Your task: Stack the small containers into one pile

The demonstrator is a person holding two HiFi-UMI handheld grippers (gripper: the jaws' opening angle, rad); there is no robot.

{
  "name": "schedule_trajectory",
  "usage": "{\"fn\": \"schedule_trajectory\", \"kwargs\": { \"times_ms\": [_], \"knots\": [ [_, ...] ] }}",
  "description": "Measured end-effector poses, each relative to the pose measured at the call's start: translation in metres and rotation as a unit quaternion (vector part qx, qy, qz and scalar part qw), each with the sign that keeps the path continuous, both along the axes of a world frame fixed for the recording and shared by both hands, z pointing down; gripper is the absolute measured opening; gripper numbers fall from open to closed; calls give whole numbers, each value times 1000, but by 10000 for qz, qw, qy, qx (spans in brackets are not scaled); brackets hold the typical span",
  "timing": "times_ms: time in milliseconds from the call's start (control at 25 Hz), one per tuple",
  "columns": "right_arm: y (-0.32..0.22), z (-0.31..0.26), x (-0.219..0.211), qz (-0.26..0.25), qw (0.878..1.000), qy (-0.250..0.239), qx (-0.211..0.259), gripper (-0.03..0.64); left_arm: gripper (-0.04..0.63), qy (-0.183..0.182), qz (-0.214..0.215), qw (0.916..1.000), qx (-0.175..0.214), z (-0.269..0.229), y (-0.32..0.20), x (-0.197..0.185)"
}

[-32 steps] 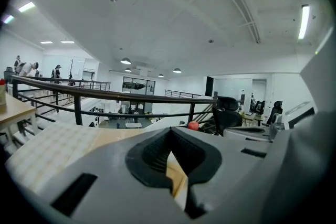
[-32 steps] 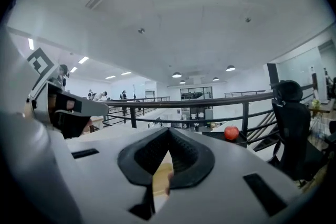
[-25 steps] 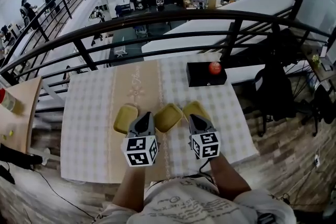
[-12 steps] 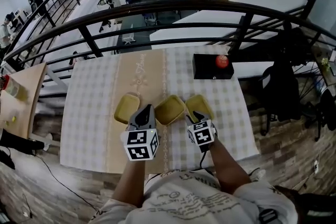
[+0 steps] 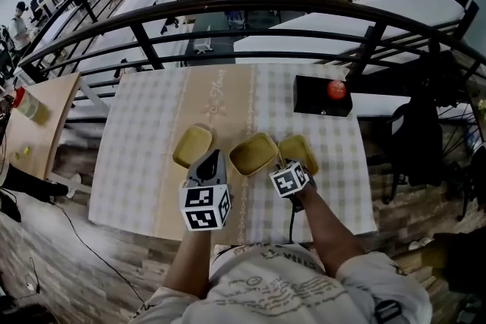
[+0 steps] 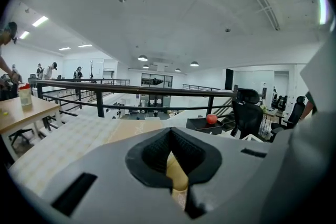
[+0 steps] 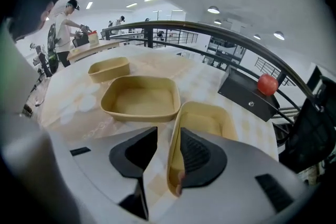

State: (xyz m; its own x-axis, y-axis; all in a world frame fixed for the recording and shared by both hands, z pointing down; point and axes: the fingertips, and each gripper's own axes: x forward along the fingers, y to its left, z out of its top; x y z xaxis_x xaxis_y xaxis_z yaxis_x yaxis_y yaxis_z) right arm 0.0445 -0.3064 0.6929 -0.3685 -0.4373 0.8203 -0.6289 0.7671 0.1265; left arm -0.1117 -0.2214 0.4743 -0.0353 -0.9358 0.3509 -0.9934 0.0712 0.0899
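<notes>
Three small yellow containers sit in a row on the checked tablecloth: the left container (image 5: 191,144), middle container (image 5: 253,154) and right container (image 5: 300,150). My right gripper (image 5: 287,165) is at the right container's near left wall. In the right gripper view that wall of the right container (image 7: 207,120) stands between the jaws of the right gripper (image 7: 167,136), which are opening. The right pad lies against it and the left pad is apart. Beyond it lie the middle container (image 7: 140,98) and left container (image 7: 109,68). My left gripper (image 5: 215,155) hovers between the left and middle containers, shut (image 6: 169,134), with a strip of yellow (image 6: 177,176) showing below its pads.
A black box (image 5: 319,99) with a red ball (image 5: 336,89) on it sits at the table's far right. A dark railing (image 5: 250,7) runs just behind the table. A wooden side table with a bottle (image 5: 26,106) stands to the left, and an office chair (image 5: 418,140) to the right.
My right gripper has moved forward to the right container's wall and rolled to one side. The left gripper and the three containers have kept their places.
</notes>
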Motion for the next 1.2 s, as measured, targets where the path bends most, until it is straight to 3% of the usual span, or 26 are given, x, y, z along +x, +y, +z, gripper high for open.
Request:
{"fn": "schedule_trajectory", "kwargs": {
  "times_ms": [240, 400, 600, 960, 1200],
  "knots": [
    [-5, 27, 5, -41, 9986, 463, -244, 123, 6, 27, -217, 9997, -93, 5, 8, -3],
    [-13, 33, 8, -34, 9974, 699, -191, 64, 6, 30, -289, 9995, -143, 8, 12, -5],
    [-18, 31, 12, -13, 9972, 717, -187, 35, 6, -14, -297, 9993, -206, 12, 15, -5],
    [-27, 3, 29, 145, 9981, 536, 250, 21, 6, 22, -135, 9997, -205, 13, 15, 1],
    [-35, -28, 31, -240, 9935, 571, 953, 20, 6, 56, -21, 9999, -156, 9, 13, 4]
  ]
}}
